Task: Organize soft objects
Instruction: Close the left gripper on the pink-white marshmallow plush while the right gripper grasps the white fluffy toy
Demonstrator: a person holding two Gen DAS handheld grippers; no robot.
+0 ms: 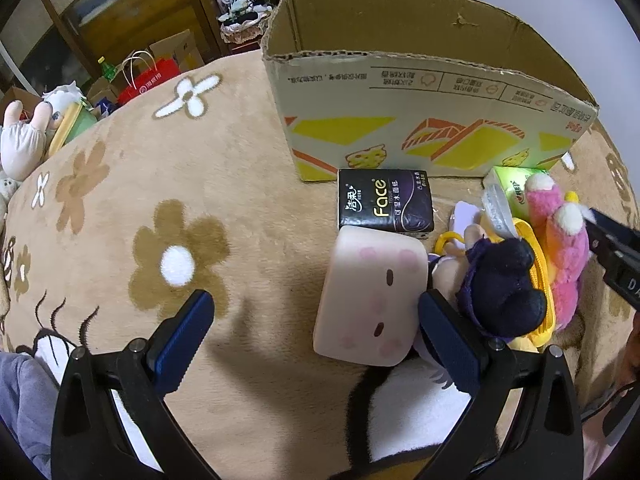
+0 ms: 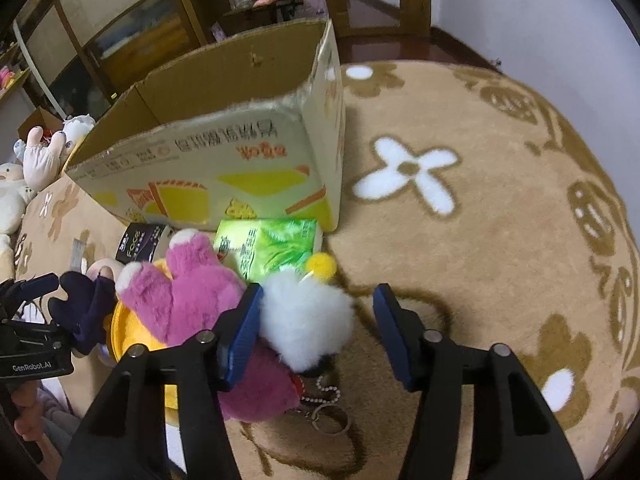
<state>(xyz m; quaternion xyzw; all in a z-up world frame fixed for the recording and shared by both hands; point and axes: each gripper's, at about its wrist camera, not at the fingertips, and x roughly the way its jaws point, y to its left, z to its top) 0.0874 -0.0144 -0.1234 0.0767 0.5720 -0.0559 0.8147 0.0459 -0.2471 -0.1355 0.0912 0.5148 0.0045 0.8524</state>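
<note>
My left gripper [image 1: 316,332] is open, low over the blanket; its right finger touches a white squishy toast toy [image 1: 370,296] with a face. Beside that lie a dark purple plush [image 1: 504,284], a pink plush [image 1: 560,248] and a yellow pouch [image 1: 540,280]. My right gripper [image 2: 316,334] is open around a white pompom keychain [image 2: 306,320], its left finger against the pompom and the pink plush [image 2: 188,292]. An open cardboard box [image 1: 420,120] stands behind, also in the right wrist view [image 2: 224,168]. A black tissue pack [image 1: 386,204] and green tissue pack [image 2: 268,248] lie before it.
A tan flower-patterned blanket [image 1: 160,220] covers the surface. Plush toys [image 1: 24,140] and bags [image 1: 148,76] sit off its far left edge. Wooden cabinets [image 2: 120,32] stand behind. The other gripper [image 1: 616,256] shows at the right edge of the left wrist view.
</note>
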